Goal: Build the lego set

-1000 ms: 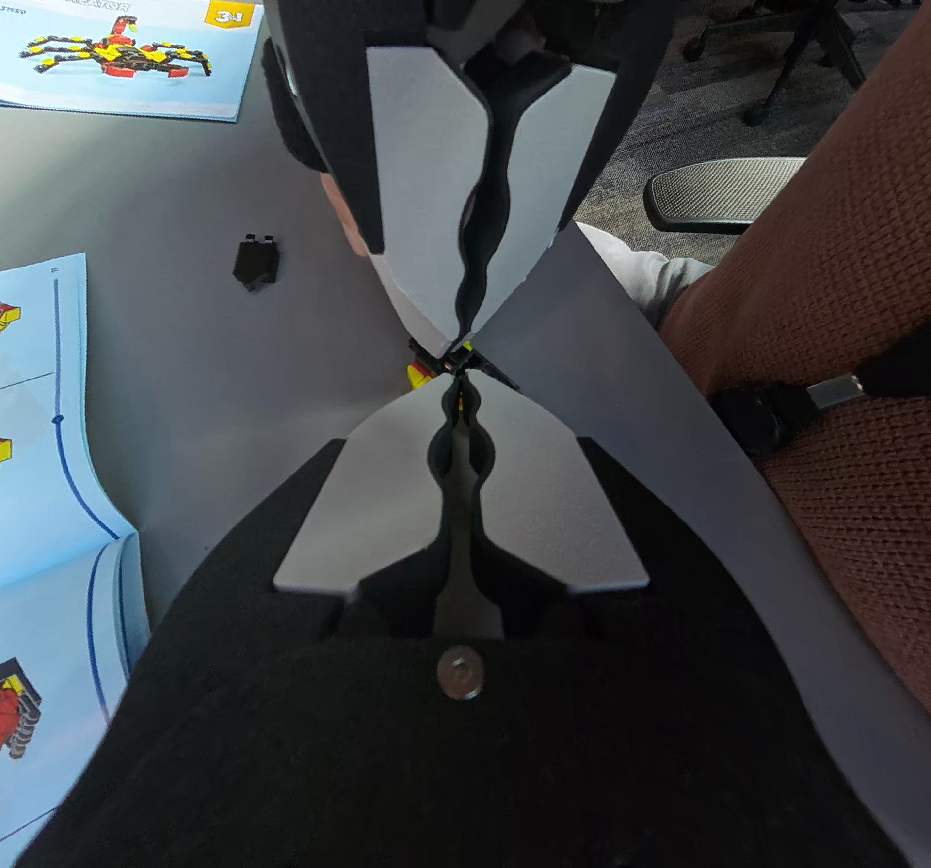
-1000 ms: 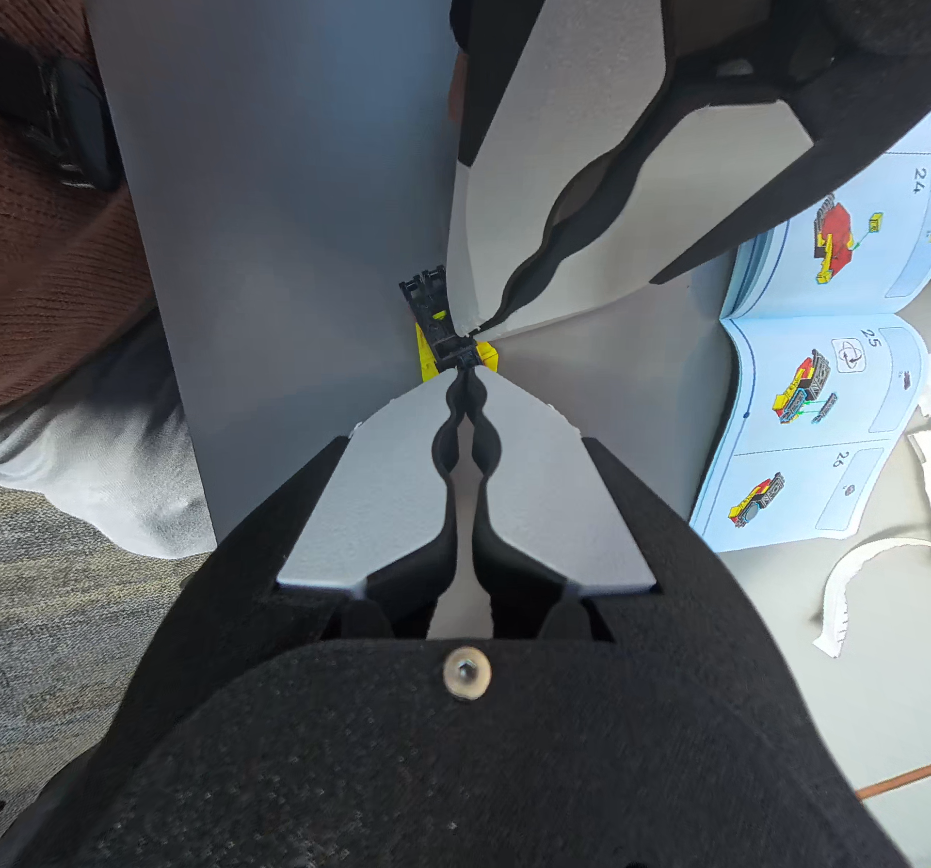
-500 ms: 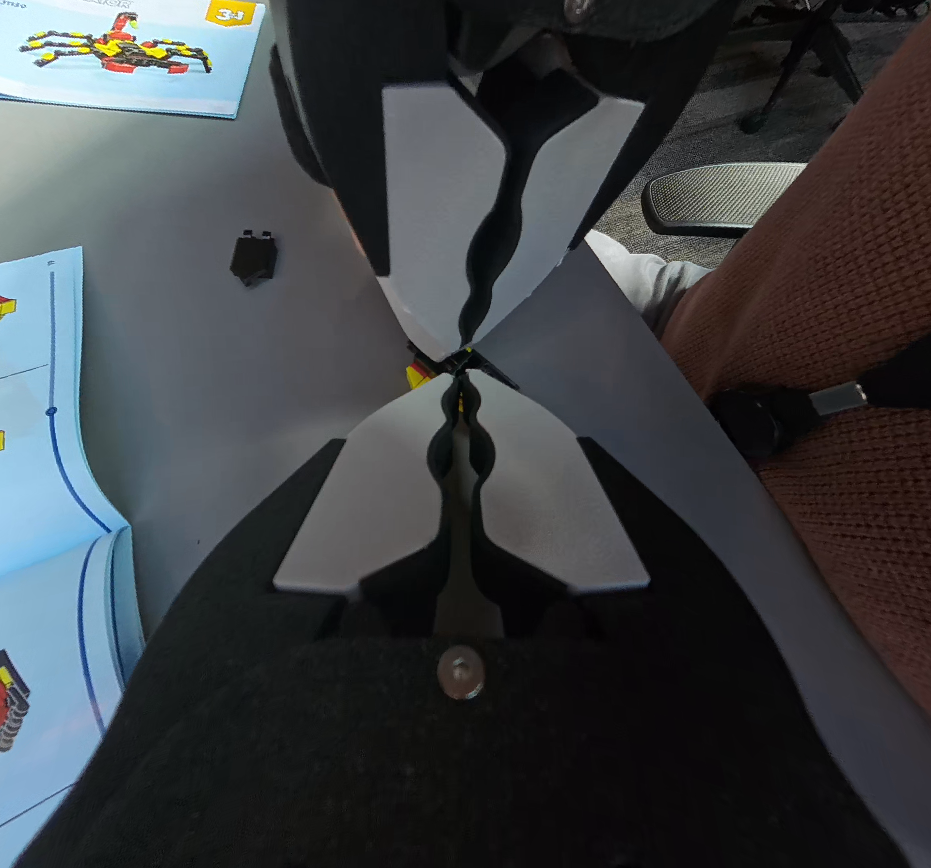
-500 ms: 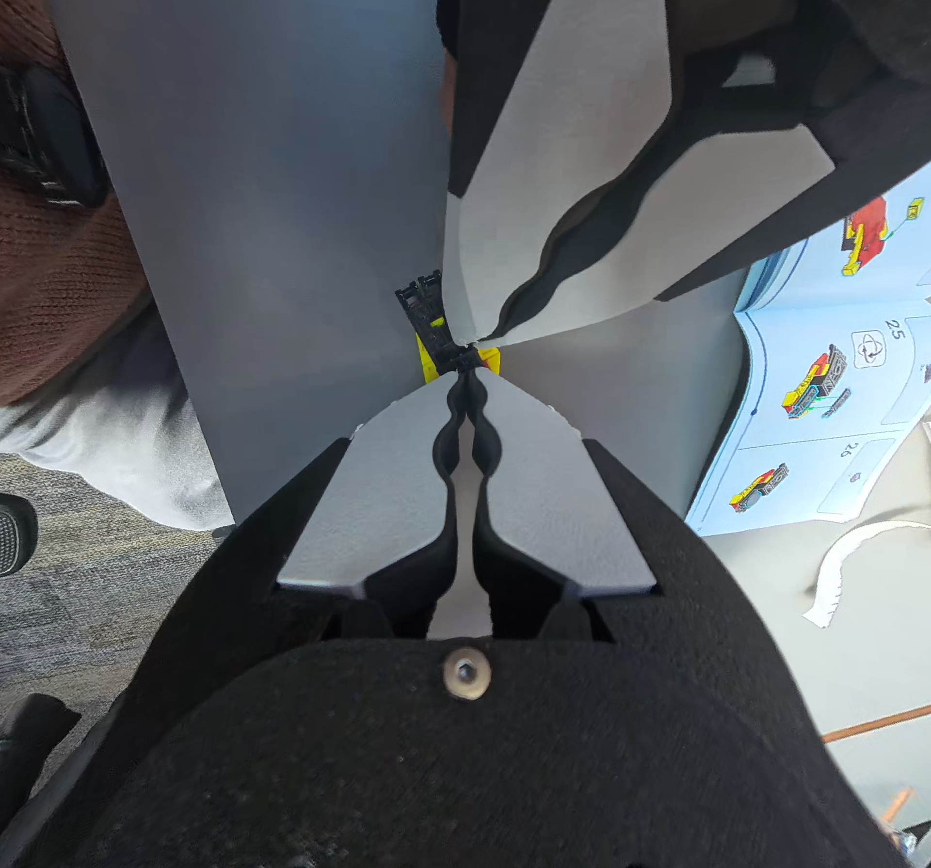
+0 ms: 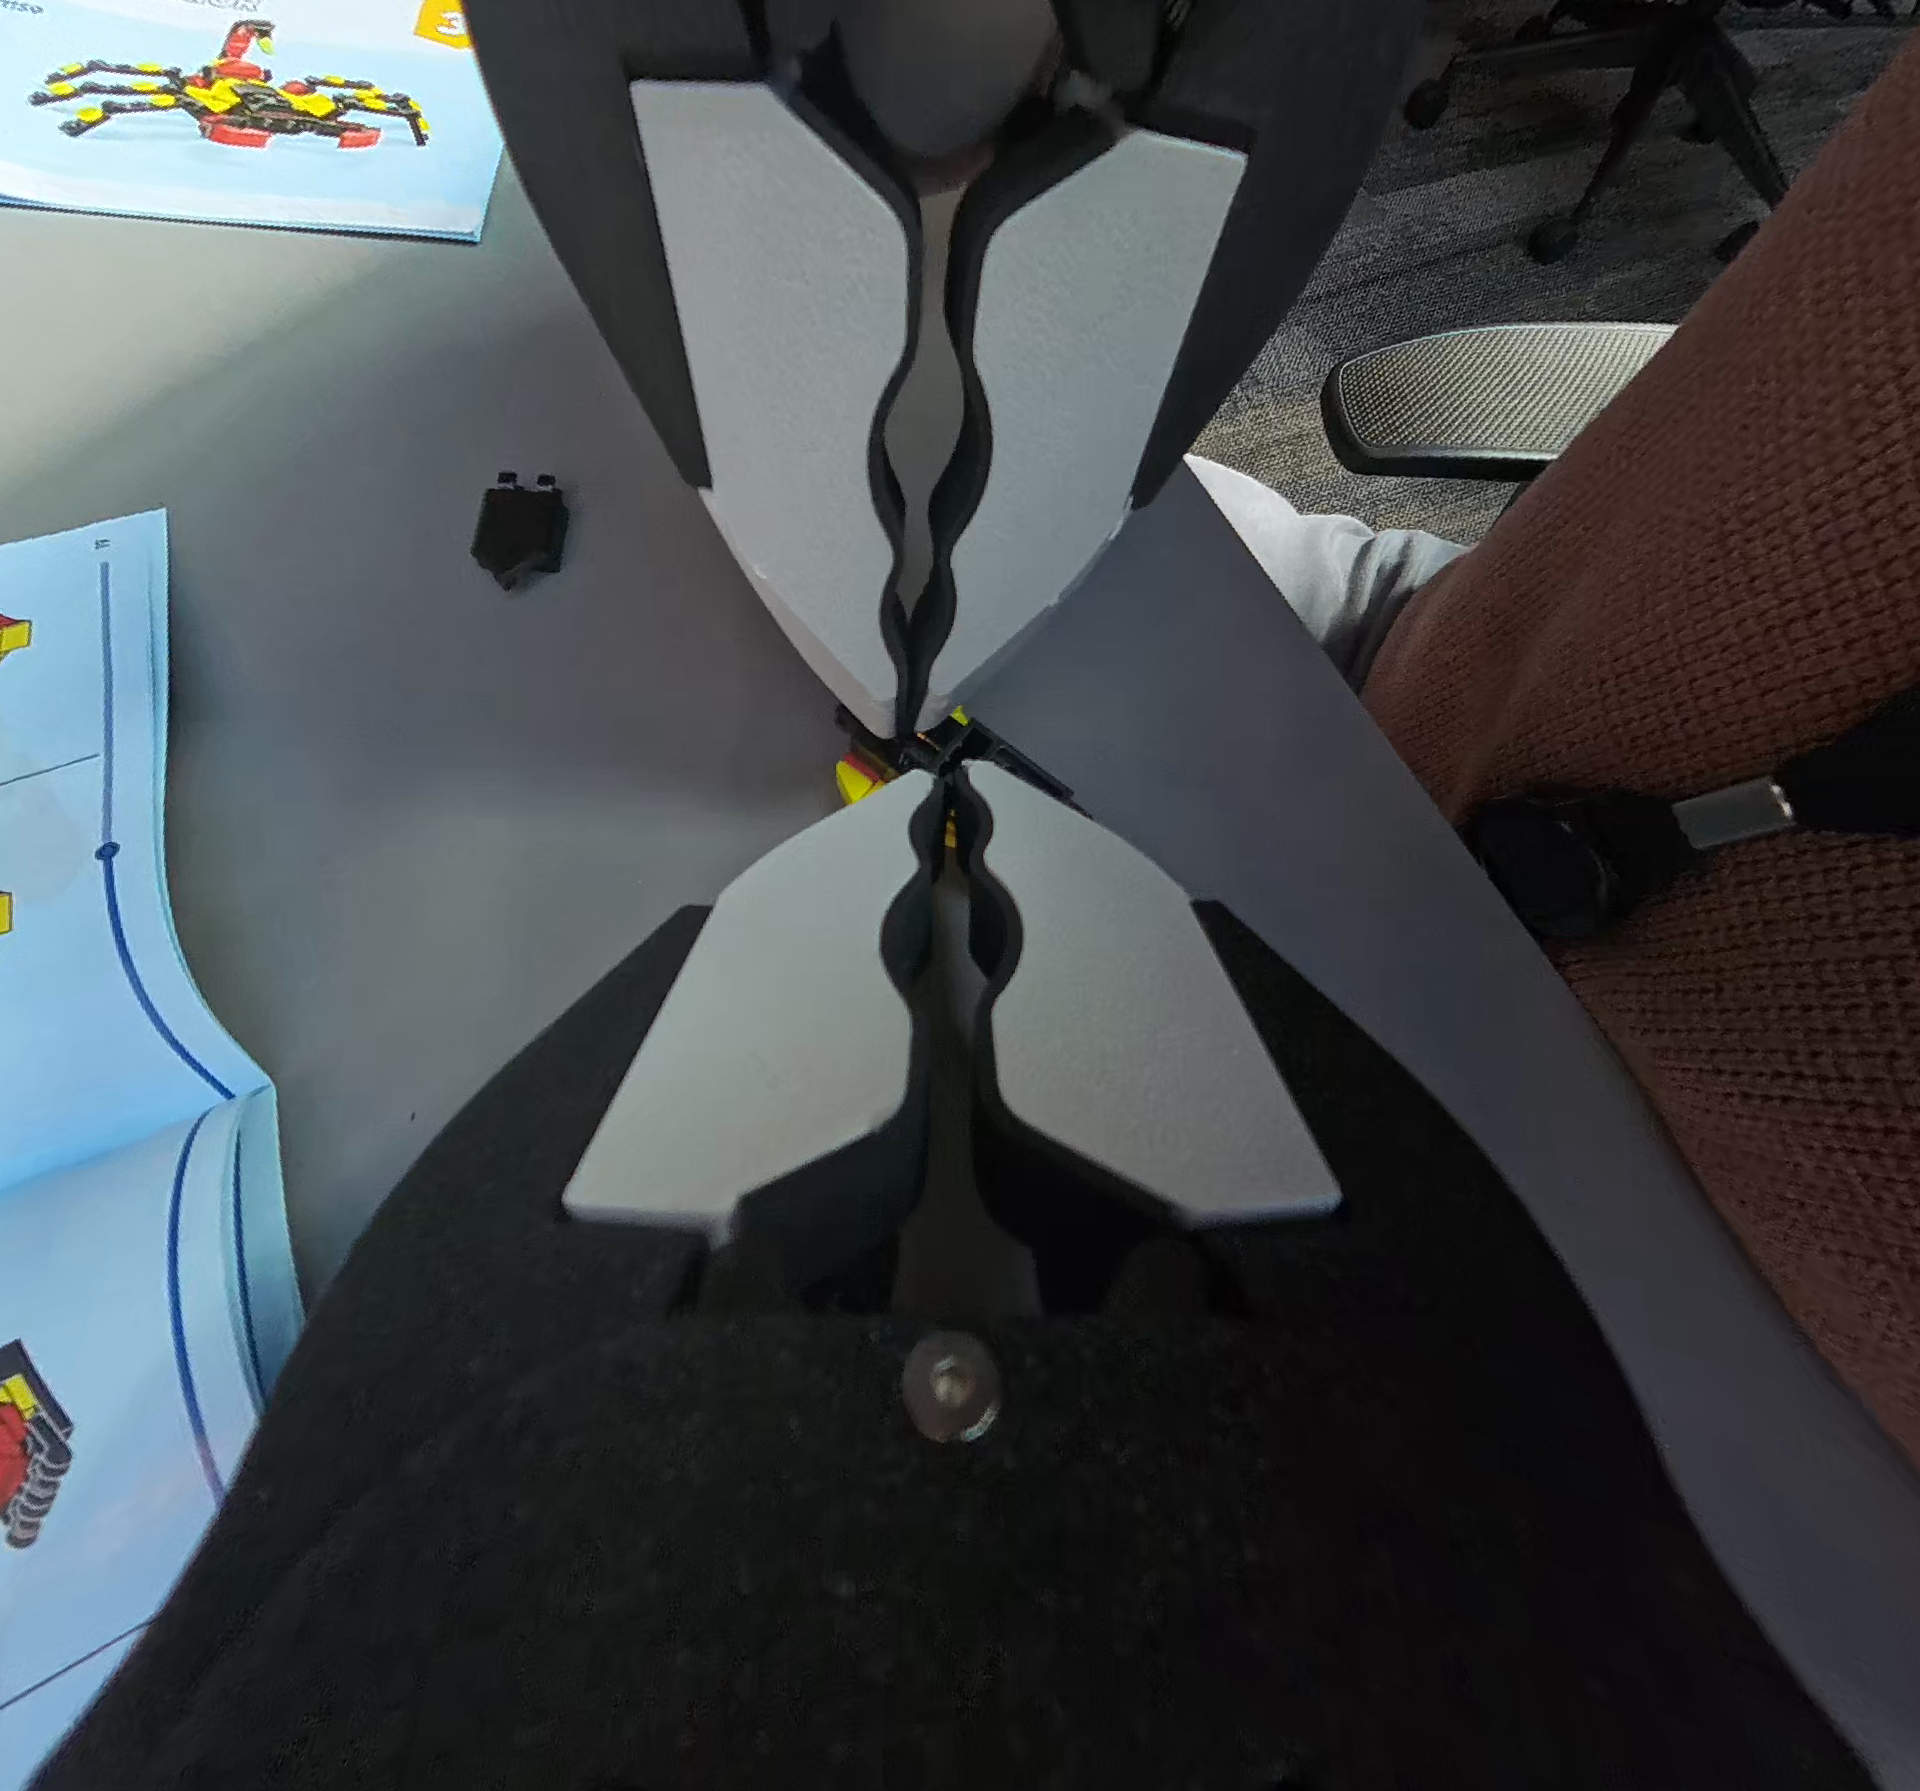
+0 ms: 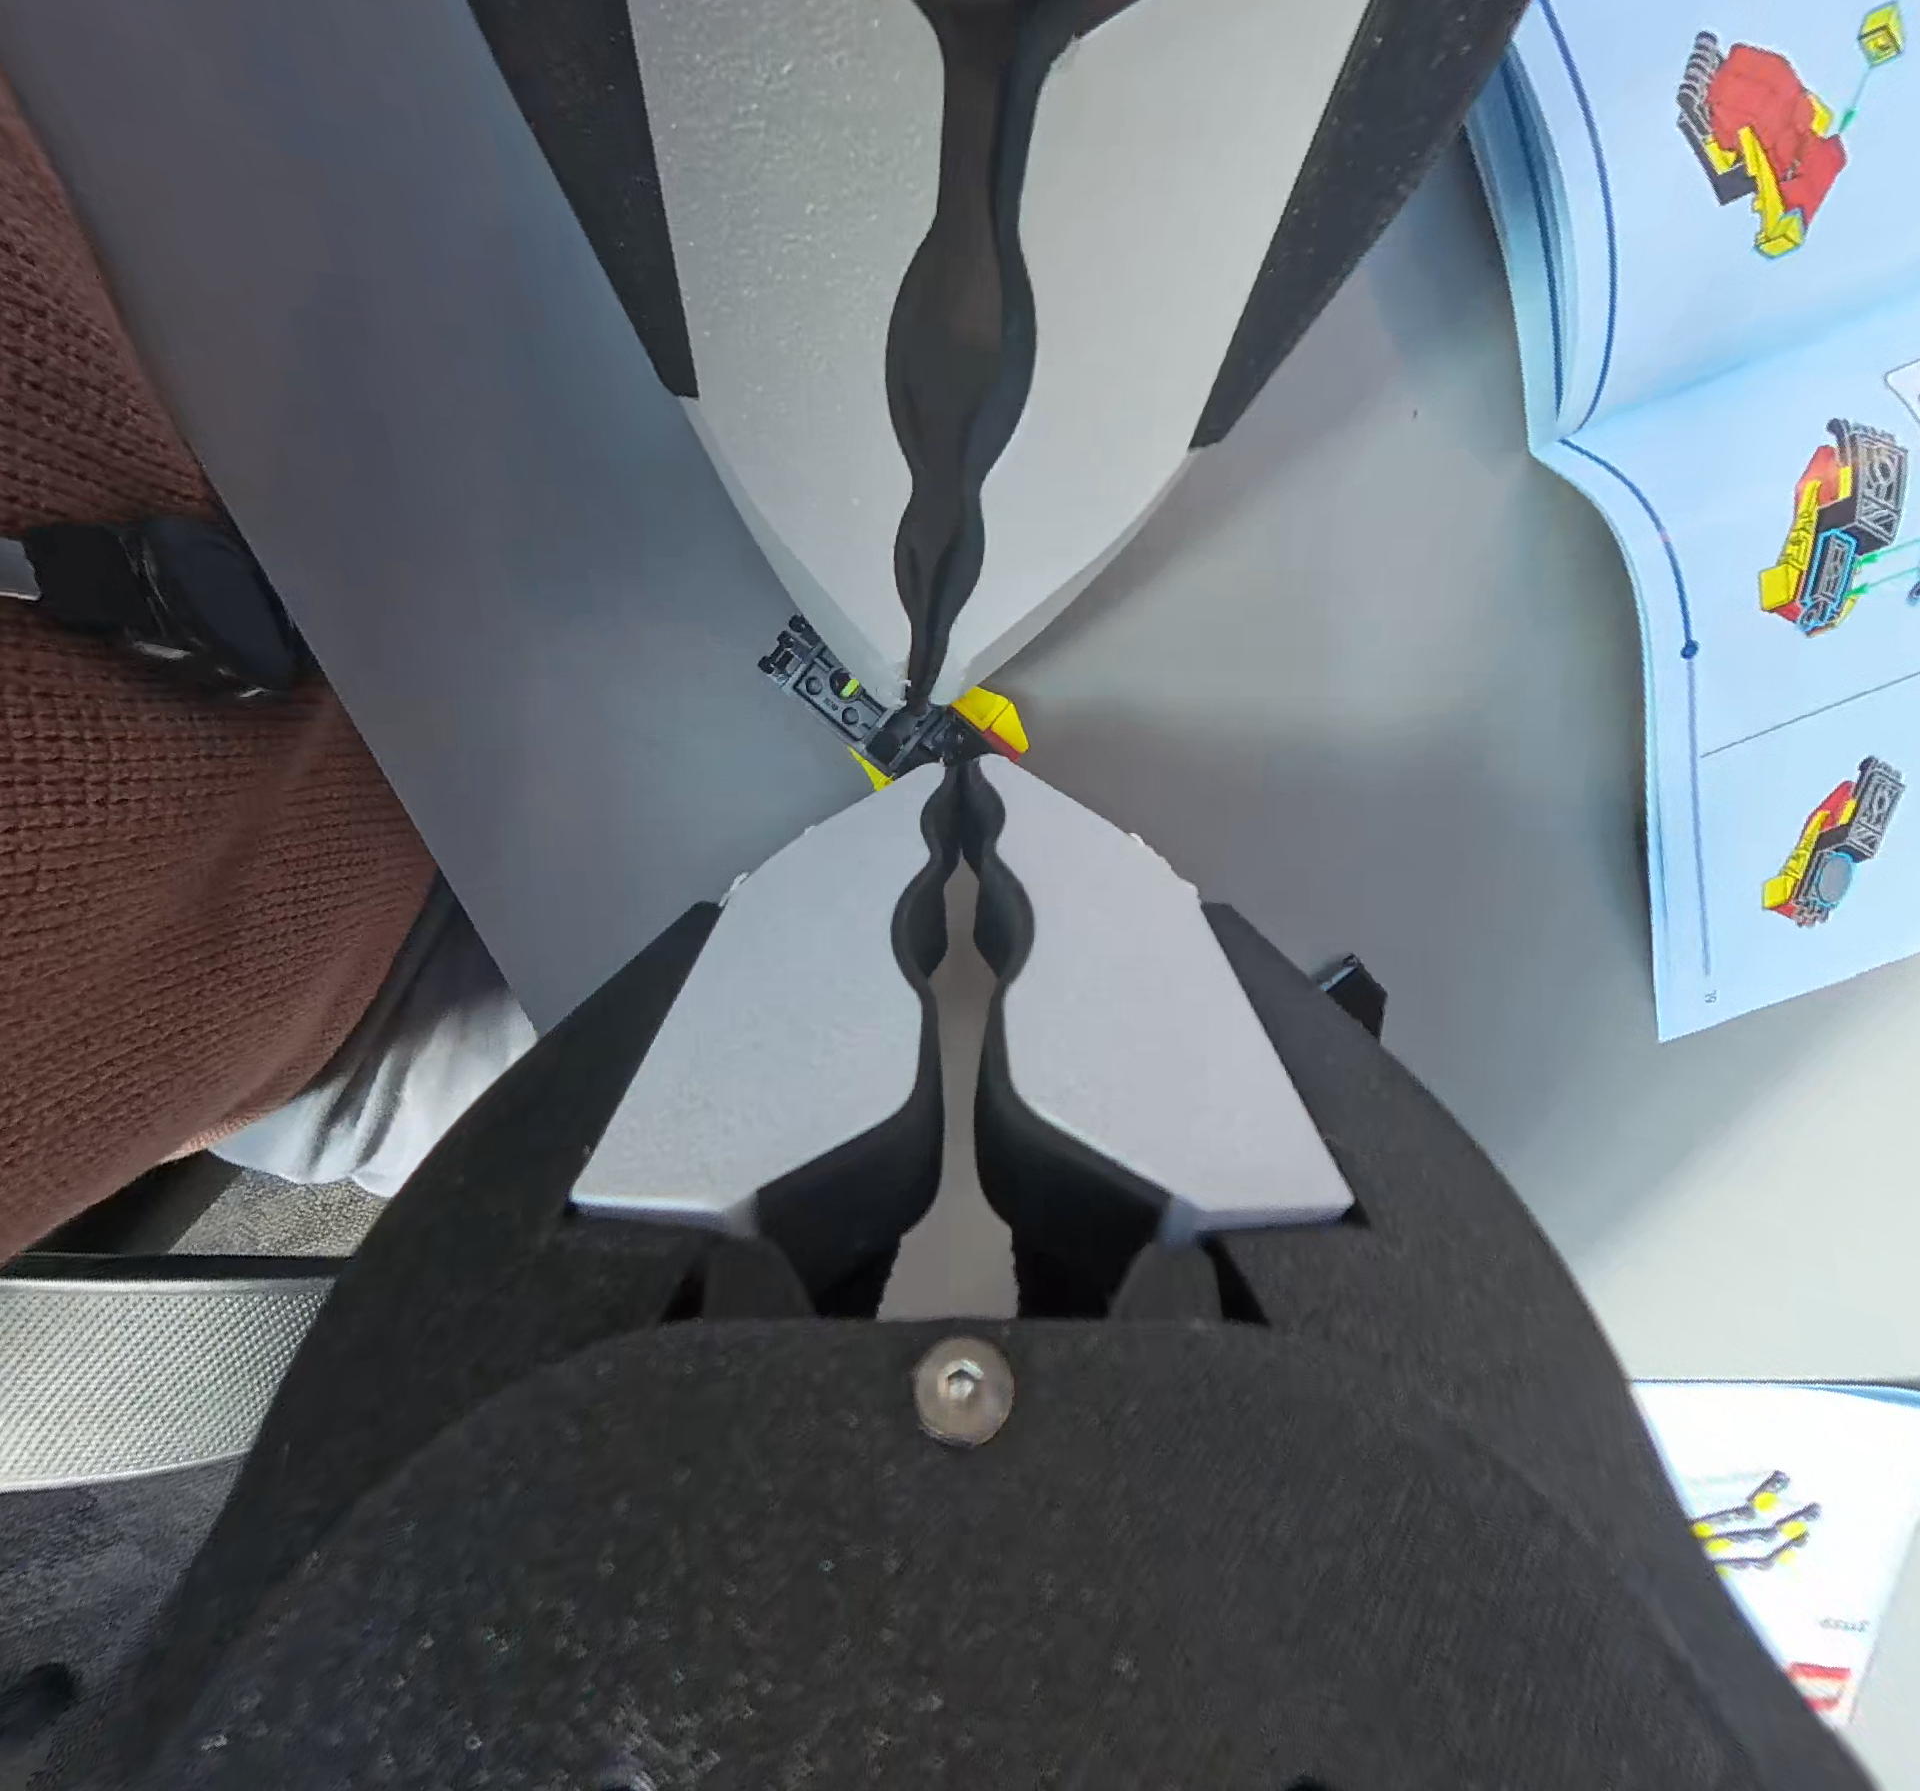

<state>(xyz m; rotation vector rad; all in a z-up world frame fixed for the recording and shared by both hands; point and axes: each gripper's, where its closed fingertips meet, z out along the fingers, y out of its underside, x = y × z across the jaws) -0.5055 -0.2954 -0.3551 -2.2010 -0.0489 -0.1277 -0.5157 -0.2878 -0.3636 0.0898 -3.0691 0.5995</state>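
A small lego assembly (image 5: 940, 754) of black, yellow and red pieces is held above the grey table (image 5: 312, 702) near its edge. My left gripper (image 5: 951, 785) is shut on it from below in the left wrist view. My right gripper (image 5: 920, 718) comes in from the top, tip to tip with the left one, and is shut on the same assembly. In the right wrist view the assembly (image 6: 831, 692) sticks out left of the tips, between my right gripper (image 6: 954, 780) and my left gripper (image 6: 928, 676). A loose black piece (image 5: 516, 531) lies on the table.
An open instruction booklet (image 6: 1766, 494) lies beside the grippers and also shows in the left wrist view (image 5: 83, 910). A closed booklet (image 5: 239, 89) lies farther back. A person's brown sleeve with a dark watch (image 5: 1558, 868) is at the table edge. An office chair (image 5: 1496, 401) stands beyond. Only a small space, under 4 cm, lies between the two pairs of fingers.
The two grippers have turned to face each other straight on, tips still together on the assembly. More of the assembly's black plate and yellow piece shows in the right wrist view.
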